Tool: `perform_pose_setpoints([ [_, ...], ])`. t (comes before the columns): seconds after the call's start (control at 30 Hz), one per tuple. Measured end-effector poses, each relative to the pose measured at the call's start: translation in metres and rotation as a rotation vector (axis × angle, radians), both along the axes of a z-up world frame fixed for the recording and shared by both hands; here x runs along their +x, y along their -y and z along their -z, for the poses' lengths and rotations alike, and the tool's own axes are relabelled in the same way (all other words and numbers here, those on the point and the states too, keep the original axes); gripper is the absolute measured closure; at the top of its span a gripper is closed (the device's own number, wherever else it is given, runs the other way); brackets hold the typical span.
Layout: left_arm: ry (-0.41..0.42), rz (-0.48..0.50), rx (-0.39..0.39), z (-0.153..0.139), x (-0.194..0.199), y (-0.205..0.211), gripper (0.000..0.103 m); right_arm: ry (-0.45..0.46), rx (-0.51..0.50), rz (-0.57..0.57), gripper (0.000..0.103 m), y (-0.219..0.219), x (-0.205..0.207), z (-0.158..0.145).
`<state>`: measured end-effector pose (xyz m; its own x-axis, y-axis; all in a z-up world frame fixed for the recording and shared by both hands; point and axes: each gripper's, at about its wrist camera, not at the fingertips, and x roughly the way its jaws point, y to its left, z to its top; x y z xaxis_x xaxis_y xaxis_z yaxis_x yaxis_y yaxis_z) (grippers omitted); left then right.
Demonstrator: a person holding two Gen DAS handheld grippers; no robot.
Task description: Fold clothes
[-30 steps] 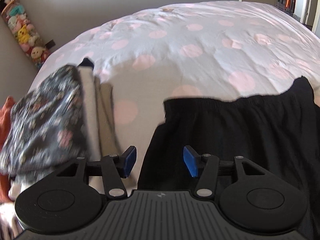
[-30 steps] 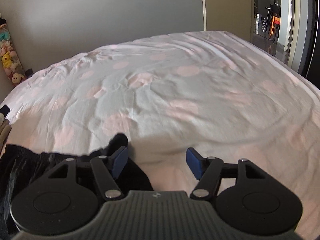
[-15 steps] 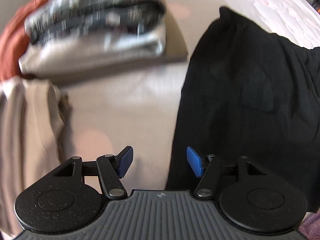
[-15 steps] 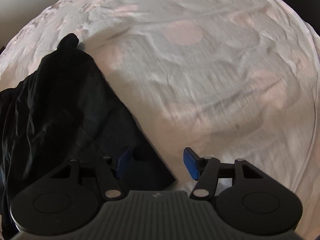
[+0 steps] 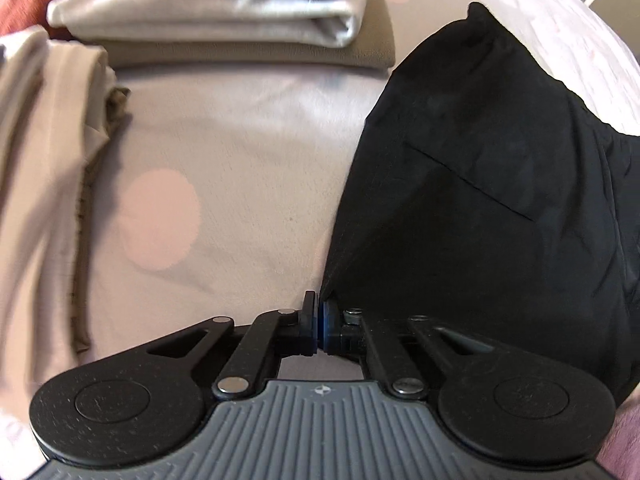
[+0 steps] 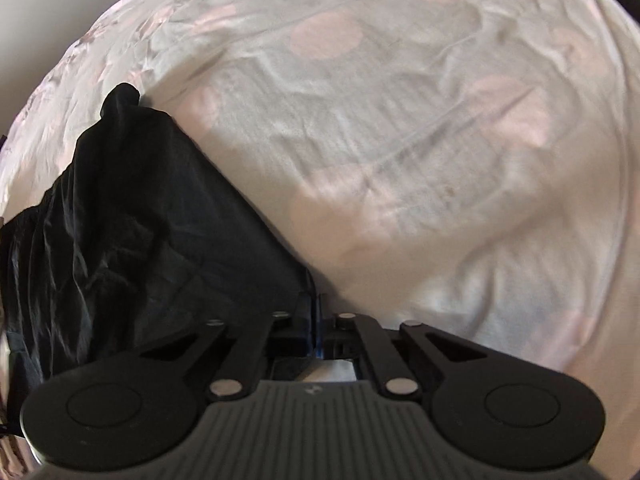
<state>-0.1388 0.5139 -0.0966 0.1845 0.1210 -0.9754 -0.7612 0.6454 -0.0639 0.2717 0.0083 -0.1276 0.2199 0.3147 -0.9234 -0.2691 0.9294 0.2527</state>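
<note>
Both near corners pinched: our left claw (image 5: 319, 322) and right claw (image 6: 315, 322) each clamp the black garment (image 5: 480, 184), spread on the bed (image 6: 400, 120). Grasp step underway. Next, we judge: lift evenly, carry the near edge to the far edge.

No words, numbers, labels or brand names can be read in either view. The one mark is a small pale emblem moulded into the ribbed grey housing of each tool, at 6 o'clock: on the left gripper (image 5: 319, 328) it sits just behind the closed fingers, and likewise on the right gripper (image 6: 314, 326). Both emblems are too small to make out as letters.
</note>
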Motion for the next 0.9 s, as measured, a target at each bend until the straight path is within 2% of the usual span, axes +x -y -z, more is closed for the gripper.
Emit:
perform_pose_setpoints([
  [0.17, -0.079, 0.015, 0.03, -0.003, -0.005, 0.003, 0.102, 0.012, -0.051, 0.0, 0.101, 0.019, -0.005, -0.007],
  [0.33, -0.117, 0.018, 0.019, 0.007, -0.001, 0.004, 0.1, -0.031, -0.042, 0.012, 0.099, 0.022, -0.002, 0.01],
  [0.37, -0.121, 0.024, 0.021, 0.005, -0.002, 0.005, 0.097, -0.026, -0.043, 0.006, 0.093, 0.022, -0.002, 0.009],
  [0.4, -0.116, 0.029, 0.029, 0.002, -0.003, 0.005, 0.089, -0.02, -0.045, -0.001, 0.091, 0.022, -0.002, 0.007],
  [0.43, -0.104, 0.032, 0.037, -0.004, -0.003, 0.005, 0.084, -0.015, -0.047, -0.008, 0.083, 0.021, -0.003, 0.005],
  [0.47, -0.093, 0.035, 0.045, -0.01, -0.003, 0.004, 0.077, 0.009, -0.056, -0.023, 0.07, 0.021, -0.002, -0.001],
  [0.53, -0.068, 0.052, 0.06, -0.024, -0.001, 0.004, 0.075, 0.043, -0.065, -0.052, 0.066, 0.019, 0.0, -0.012],
  [0.67, -0.044, 0.136, 0.105, -0.042, 0.034, 0.0, 0.074, 0.054, -0.025, -0.096, 0.066, 0.006, 0.016, -0.032],
  [0.8, -0.039, 0.222, 0.155, -0.052, 0.08, -0.005, 0.061, 0.041, 0.023, -0.162, 0.061, -0.029, 0.035, -0.05],
  [0.9, -0.036, 0.286, 0.193, -0.06, 0.114, -0.009, 0.06, 0.036, 0.03, -0.217, 0.059, -0.064, 0.052, -0.06],
])
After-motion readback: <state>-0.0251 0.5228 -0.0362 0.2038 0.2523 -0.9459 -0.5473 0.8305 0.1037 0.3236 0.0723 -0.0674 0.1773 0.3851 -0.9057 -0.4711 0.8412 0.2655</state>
